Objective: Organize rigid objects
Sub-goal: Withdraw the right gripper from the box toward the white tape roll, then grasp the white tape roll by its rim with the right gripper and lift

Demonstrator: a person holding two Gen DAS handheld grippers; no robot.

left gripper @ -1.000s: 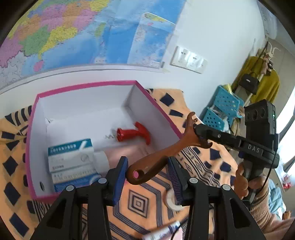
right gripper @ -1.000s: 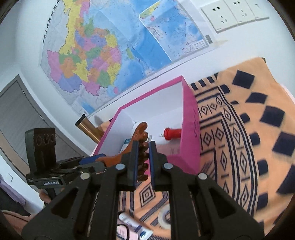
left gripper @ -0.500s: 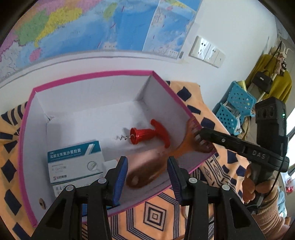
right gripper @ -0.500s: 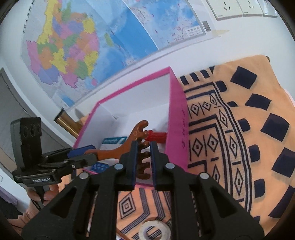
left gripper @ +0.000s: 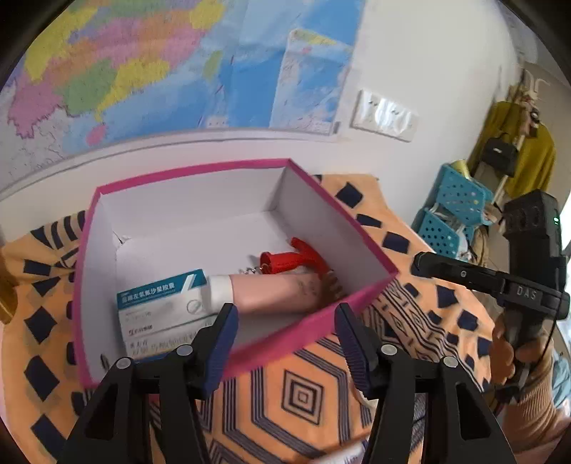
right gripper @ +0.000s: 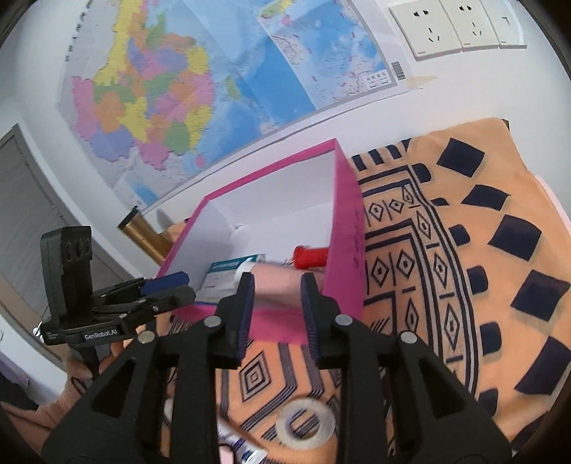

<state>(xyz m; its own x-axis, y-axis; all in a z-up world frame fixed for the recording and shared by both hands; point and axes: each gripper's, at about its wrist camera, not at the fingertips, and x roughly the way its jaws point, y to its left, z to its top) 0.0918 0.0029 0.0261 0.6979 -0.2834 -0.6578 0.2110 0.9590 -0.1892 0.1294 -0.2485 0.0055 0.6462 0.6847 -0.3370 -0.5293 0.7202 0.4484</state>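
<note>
A pink box (left gripper: 307, 324) with white inside stands on the patterned cloth; it also shows in the right wrist view (right gripper: 348, 228). Inside lie a red corkscrew (left gripper: 289, 258), a blue-and-white medicine carton (left gripper: 160, 296), a pink tube (left gripper: 271, 292) and the brown comb (left gripper: 330, 287) in the near right corner, mostly hidden. My left gripper (left gripper: 283, 337) is open and empty above the box's near wall. My right gripper (right gripper: 276, 310) is open and empty just in front of the box.
A white tape roll (right gripper: 307, 426) and a small tube (right gripper: 246, 451) lie on the cloth (right gripper: 464, 250) near me. A wall with a map and sockets (right gripper: 449, 25) is close behind the box. Blue baskets (left gripper: 453, 210) stand at the right.
Both grippers held the brown comb over the box. Both have opened and pulled back, and the comb now lies inside the box.
</note>
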